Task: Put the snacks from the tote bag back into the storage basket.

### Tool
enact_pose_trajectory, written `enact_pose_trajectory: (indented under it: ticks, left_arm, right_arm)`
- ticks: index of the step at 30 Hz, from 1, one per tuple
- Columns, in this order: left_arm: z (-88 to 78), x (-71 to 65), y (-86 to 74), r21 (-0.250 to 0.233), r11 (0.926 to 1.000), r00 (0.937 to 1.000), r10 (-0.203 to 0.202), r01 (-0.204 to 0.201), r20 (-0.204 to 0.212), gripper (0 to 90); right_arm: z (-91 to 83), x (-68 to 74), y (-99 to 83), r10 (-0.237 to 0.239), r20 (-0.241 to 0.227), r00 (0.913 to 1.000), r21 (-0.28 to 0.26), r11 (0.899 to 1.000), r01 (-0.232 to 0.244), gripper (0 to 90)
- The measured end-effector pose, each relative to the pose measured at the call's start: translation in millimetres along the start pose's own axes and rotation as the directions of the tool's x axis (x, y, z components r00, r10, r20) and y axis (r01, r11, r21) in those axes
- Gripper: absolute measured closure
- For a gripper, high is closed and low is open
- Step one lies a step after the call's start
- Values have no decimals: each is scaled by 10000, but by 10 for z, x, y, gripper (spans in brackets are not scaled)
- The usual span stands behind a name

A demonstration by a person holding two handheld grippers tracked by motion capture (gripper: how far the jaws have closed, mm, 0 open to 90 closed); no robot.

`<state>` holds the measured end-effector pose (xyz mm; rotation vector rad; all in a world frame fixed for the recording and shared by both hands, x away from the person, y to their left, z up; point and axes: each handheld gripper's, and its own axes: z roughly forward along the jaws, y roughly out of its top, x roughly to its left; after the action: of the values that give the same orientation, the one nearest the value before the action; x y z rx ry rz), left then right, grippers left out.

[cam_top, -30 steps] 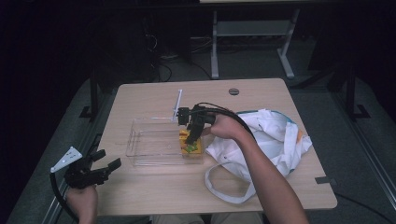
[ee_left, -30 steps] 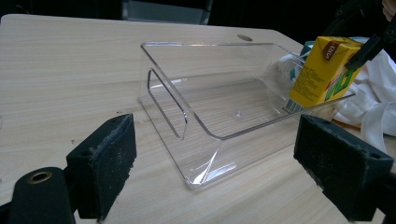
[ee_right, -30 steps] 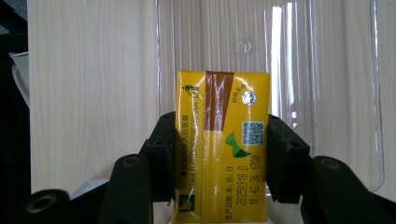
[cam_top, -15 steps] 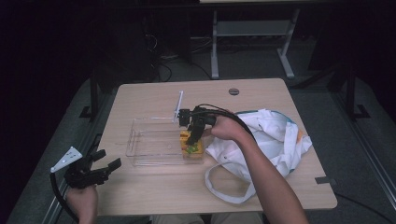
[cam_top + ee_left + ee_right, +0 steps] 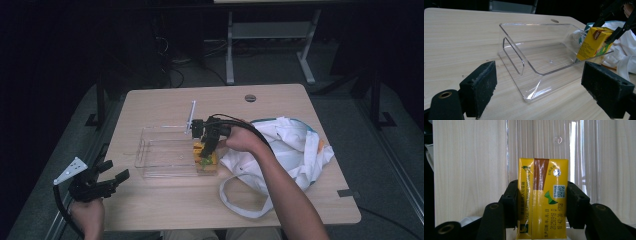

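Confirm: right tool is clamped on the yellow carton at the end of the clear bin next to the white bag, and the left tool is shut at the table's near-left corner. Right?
Nearly. The left tool is open, not shut: the left gripper view shows its pads wide apart with nothing between them. The rest stands: the right tool is clamped on the yellow carton at the end of the clear bin next to the white bag.

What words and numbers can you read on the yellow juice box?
"20250918 D" stands near the bottom of the yellow juice box, which the right tongs hold.
"10 42 38 1708" stands beside it.
The Chinese print, the long line of small capitals along the side, the QR code and the brown label are too small or blurred to read.
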<state>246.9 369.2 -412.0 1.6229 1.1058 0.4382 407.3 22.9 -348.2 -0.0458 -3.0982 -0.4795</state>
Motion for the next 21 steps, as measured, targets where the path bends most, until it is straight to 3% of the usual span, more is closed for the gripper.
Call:
enact_pose_trajectory:
  ticks: [21]
  left_arm:
    - [-6,4,2,-15,10000,10000,-41,41,-26,125]
  right_arm:
    - [24,4,-27,-59,-18,10000,-34,10000,59,516]
